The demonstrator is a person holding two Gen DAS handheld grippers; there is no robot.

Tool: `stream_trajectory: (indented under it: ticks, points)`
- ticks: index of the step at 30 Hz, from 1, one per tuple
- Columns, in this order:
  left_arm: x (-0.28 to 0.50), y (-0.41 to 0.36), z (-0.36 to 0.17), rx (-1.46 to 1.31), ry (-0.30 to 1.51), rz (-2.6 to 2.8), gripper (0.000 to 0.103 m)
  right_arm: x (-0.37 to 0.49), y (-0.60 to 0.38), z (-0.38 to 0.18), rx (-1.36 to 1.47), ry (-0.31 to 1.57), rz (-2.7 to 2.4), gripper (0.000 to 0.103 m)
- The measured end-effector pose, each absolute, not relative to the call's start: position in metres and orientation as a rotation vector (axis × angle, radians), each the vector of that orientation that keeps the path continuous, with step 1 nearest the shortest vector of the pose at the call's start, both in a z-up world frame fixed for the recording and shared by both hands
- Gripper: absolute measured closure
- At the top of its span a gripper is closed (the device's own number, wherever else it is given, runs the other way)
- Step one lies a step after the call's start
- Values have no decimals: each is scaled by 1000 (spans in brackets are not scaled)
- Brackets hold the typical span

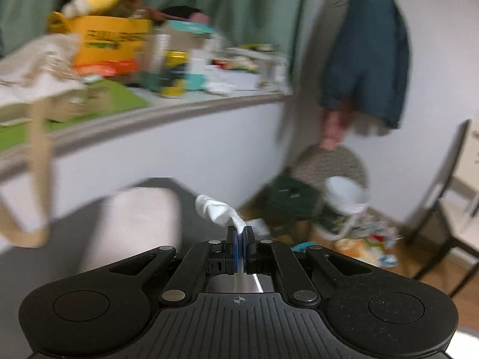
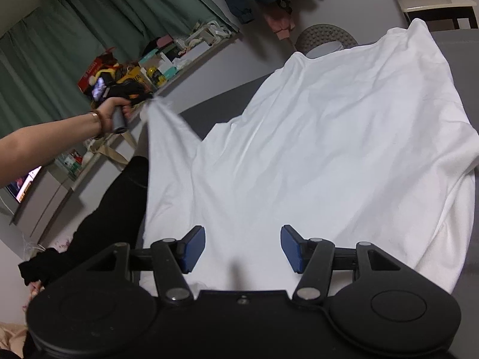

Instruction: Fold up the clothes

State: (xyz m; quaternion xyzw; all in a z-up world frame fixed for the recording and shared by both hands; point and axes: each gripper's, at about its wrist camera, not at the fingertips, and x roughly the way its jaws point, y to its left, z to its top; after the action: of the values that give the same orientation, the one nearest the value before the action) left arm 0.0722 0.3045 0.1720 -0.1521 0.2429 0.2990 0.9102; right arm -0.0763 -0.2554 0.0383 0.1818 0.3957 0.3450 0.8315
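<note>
A large white garment [image 2: 314, 155] lies spread over a grey surface [image 2: 221, 104] in the right wrist view. One corner of it is lifted up and to the left, pinched by my left gripper [image 2: 146, 98], which a person's hand [image 2: 112, 109] holds. In the left wrist view my left gripper [image 1: 239, 233] is shut on a bunched tip of the white garment [image 1: 215, 209]. My right gripper [image 2: 242, 248] hovers open above the near part of the garment, with nothing between its blue pads [image 2: 194, 248].
A cluttered shelf [image 1: 167, 101] with boxes, a can and a plush toy runs below green curtains [image 2: 74, 45]. A dark jacket [image 1: 368, 48] hangs on the wall. A white bucket [image 1: 344, 200] and a chair [image 1: 449, 203] stand on the floor. A black-clad leg [image 2: 98, 218] is at left.
</note>
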Motion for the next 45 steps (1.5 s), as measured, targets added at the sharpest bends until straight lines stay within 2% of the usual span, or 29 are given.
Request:
stream_trajectory:
  ticks: [9, 19, 23, 27, 29, 30, 31, 32, 33, 34, 36, 39, 40, 42, 43, 45]
  points:
    - [42, 340, 153, -159, 566, 761, 100, -76, -262, 33, 369, 853, 678, 48]
    - [16, 355, 163, -62, 586, 928, 100, -73, -275, 37, 411, 822, 657, 47]
    - [7, 333, 166, -158, 552, 761, 99, -75, -289, 47, 428, 755, 600, 44]
    - [0, 272, 167, -241, 560, 407, 99, -72, -324, 54, 470, 684, 431, 44]
    - [-9, 229, 164, -265, 566, 230, 93, -66, -344, 53, 468, 681, 321, 49]
    - [-14, 204, 161, -267, 570, 142, 85, -61, -353, 52, 469, 684, 279, 52]
    - [-21, 179, 157, -264, 575, 65, 71, -54, -361, 50, 476, 695, 249, 57]
    - [-28, 154, 153, -257, 576, -4, 61, -47, -367, 49, 484, 705, 225, 58]
    - [-36, 130, 148, -253, 570, -64, 38, -40, -370, 47, 492, 708, 209, 58]
    - [-46, 103, 143, -250, 558, -128, 20, -31, -373, 45, 503, 711, 200, 57]
    - [-61, 59, 133, -258, 539, -231, 13, -14, -377, 41, 520, 716, 194, 57]
    - [-75, 3, 114, -298, 558, -356, 13, 14, -371, 33, 515, 723, 225, 58]
    - [-77, -11, 108, -308, 563, -377, 13, 22, -365, 30, 504, 729, 238, 60]
    - [-77, -33, 99, -321, 580, -389, 13, 33, -350, 25, 465, 723, 257, 77]
    - [-76, -41, 95, -338, 589, -388, 13, 36, -342, 23, 435, 719, 273, 91]
    - [-69, -47, 91, -383, 607, -391, 13, 37, -327, 24, 369, 712, 312, 95]
